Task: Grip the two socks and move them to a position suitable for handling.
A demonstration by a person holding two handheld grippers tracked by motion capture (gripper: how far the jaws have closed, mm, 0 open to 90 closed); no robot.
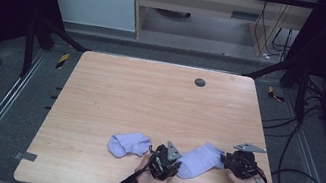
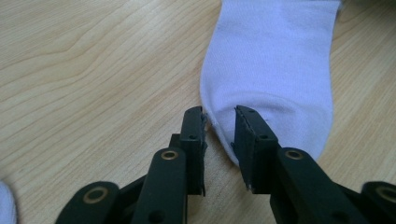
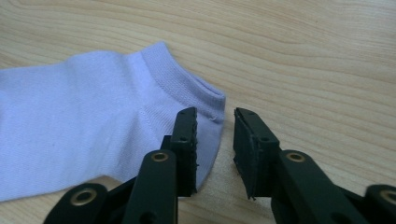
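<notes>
High view gives us a second sock [image 1: 129, 144] left of the flat sock [image 1: 199, 161]; our left tool [image 2: 219, 122] and right tool [image 3: 215, 122] stand released at its toe and cuff.

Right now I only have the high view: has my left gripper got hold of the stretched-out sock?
Observer: Not pinched. The left gripper stands open, with the rounded toe edge of the sock lying in the gap.
Operator: And the right one?
Observer: The right gripper is open too, at the corner of the cuff. One jaw is over the fabric, and bare table shows between the two.
Operator: Is the cuff lying flat there?
Observer: Yes, it lies flat on the wood, not folded over.
</notes>
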